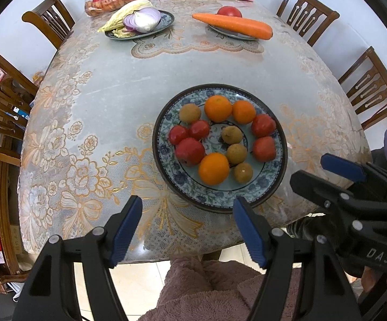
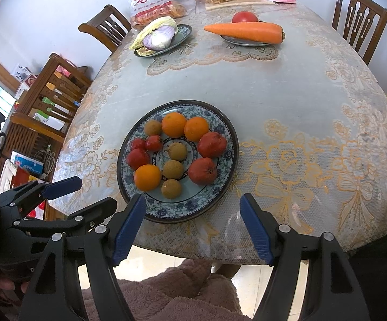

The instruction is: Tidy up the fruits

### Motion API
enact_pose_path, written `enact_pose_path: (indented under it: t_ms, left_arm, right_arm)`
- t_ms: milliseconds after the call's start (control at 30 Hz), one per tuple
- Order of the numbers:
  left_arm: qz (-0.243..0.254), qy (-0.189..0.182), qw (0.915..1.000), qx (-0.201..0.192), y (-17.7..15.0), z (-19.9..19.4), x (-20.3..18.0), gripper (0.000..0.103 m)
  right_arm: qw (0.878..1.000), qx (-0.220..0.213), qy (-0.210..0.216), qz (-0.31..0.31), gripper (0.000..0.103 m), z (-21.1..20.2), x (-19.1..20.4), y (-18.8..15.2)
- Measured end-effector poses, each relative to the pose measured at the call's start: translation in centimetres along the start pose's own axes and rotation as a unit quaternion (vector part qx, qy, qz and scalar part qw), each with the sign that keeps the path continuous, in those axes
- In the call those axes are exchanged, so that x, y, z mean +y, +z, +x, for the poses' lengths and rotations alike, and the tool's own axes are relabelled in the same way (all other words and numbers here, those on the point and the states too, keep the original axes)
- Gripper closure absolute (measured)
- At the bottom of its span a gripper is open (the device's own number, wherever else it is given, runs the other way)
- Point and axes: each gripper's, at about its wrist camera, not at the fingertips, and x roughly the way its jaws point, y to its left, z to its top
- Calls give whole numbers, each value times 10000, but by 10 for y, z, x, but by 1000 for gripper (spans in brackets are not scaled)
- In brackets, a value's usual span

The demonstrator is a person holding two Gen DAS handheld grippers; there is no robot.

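A blue-patterned plate [image 1: 215, 203] [image 2: 177, 215] sits near the table's front edge. It holds three oranges [image 1: 218, 108] [image 2: 174, 125], several red fruits [image 1: 190, 151] [image 2: 211, 144] and several small brown fruits [image 1: 236, 153] [image 2: 173, 169], all mixed together. My left gripper [image 1: 188, 200] [image 2: 95, 191] hovers open just short of the plate's near rim, to its left. My right gripper [image 2: 192, 198] [image 1: 310, 167] is open too, over the plate's near-right rim. Neither has anything between its blue pads, and neither touches the plate.
At the far end, a dish with a cut onion and cabbage [image 1: 140, 21] and another with a carrot [image 1: 233, 25] and a tomato [image 1: 229, 11], then food bags [image 2: 156, 2]. Wooden chairs [image 1: 49, 18] ring the table. A person's fleece-covered lap [image 1: 207, 289] lies below the grippers.
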Motion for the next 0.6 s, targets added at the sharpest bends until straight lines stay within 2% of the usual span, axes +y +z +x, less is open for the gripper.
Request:
enact_pose_path:
  t_ms: [600]
  left_arm:
    - [93,-42,9999,52,4,6,-2,29]
  right_arm:
    - [10000,56,-24,79,29,5,-3,0]
